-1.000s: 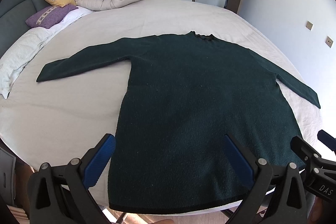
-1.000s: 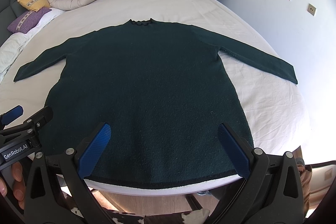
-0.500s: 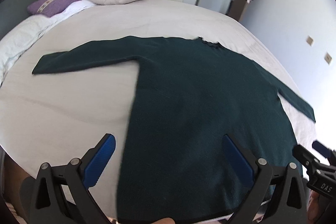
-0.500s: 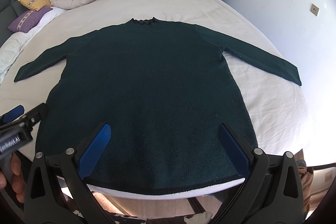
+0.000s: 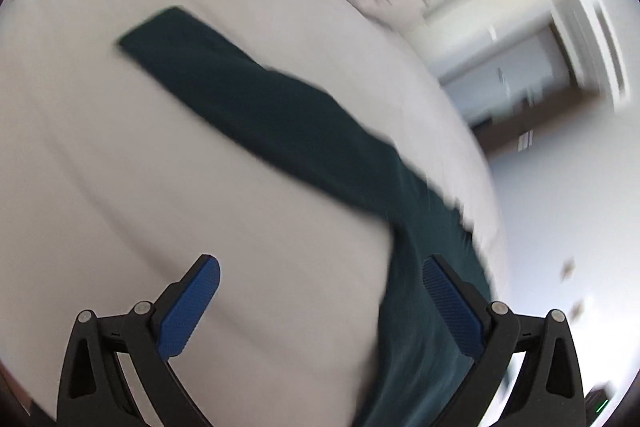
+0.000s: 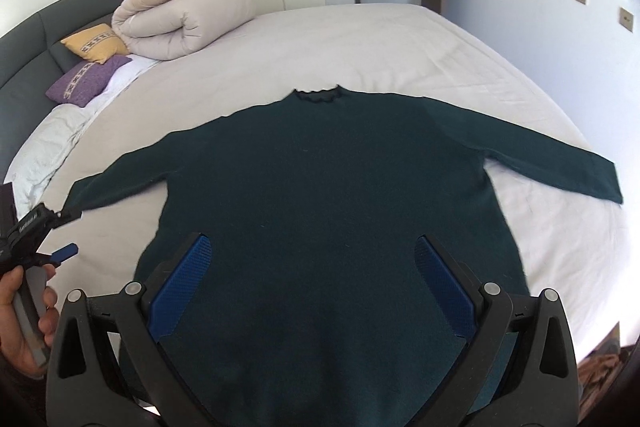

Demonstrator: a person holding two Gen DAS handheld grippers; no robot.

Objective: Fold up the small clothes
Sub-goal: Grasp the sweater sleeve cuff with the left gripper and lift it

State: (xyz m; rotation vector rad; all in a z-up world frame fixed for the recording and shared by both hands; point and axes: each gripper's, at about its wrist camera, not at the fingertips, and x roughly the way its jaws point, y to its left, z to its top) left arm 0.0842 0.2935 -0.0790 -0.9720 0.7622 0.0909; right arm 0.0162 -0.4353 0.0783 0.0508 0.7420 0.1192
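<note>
A dark green long-sleeved sweater [image 6: 328, 203] lies flat on the bed, collar far, both sleeves spread out. My right gripper [image 6: 312, 267] is open and empty, above the sweater's lower body. My left gripper [image 5: 320, 291] is open and empty, over the bare sheet beside the sweater's left sleeve [image 5: 256, 107]; this view is blurred and tilted. The left gripper also shows at the left edge of the right wrist view [image 6: 52, 235], near the left sleeve's cuff.
The bed [image 6: 400, 43] has a pale sheet. A rolled duvet [image 6: 184, 19], a yellow pillow [image 6: 96, 43] and a purple pillow [image 6: 88, 79] lie at its far left by the dark headboard [image 6: 28, 51]. Wardrobes and a door stand behind.
My left gripper has swung left and forward, off the sweater's body toward the left sleeve. My right gripper has moved a little forward over the sweater. Both stay open.
</note>
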